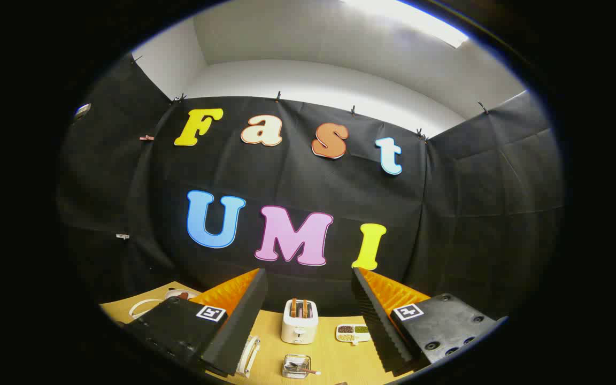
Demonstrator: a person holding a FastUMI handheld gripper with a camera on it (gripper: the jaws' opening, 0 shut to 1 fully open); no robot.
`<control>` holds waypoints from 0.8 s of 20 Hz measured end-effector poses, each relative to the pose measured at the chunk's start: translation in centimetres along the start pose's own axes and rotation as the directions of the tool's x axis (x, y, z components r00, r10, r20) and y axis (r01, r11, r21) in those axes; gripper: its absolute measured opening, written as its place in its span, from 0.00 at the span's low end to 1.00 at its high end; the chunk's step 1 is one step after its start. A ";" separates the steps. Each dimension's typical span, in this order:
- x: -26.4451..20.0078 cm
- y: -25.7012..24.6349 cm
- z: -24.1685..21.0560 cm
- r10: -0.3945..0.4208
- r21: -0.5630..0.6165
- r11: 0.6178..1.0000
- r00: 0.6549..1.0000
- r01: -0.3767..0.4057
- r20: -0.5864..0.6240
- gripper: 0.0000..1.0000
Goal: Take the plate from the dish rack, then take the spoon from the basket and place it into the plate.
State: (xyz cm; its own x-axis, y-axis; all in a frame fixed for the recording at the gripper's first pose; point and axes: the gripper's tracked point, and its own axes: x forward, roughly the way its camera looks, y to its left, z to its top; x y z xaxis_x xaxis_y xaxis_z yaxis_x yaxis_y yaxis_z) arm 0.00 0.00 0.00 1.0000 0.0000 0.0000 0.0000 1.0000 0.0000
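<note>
My fingers (308, 321) spread wide, empty, above wooden tabletop (335, 358); white toaster (299, 321) between them, clear square basket (295, 366) lower centre.

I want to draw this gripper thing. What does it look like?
The gripper has two wedge-shaped fingers with ribbed inner faces, spread wide apart. Each sits on a blocky mount carrying a small square black-and-white marker. The right mount shows round screw holes.

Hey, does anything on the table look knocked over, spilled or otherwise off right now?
Nothing stands out. The toaster stands upright beyond the open gripper, the small divided dish sits flat beside it with its contents inside, and the clear basket sits upright between the fingers. No spills on the table.
</note>
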 end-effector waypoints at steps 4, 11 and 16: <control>0.1 0.7 -0.4 0.027 0.004 1.000 0.999 -0.026 -0.023 0.97; 0.2 1.4 -0.6 0.040 -0.006 0.999 0.999 -0.040 -0.031 0.97; 0.5 2.2 -0.7 0.056 -0.010 0.998 0.998 -0.056 -0.036 0.97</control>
State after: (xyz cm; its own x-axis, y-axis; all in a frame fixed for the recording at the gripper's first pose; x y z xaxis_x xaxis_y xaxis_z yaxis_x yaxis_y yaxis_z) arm 0.53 2.22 -0.73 0.9978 0.0560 -0.0363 -0.0564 0.9984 -0.0100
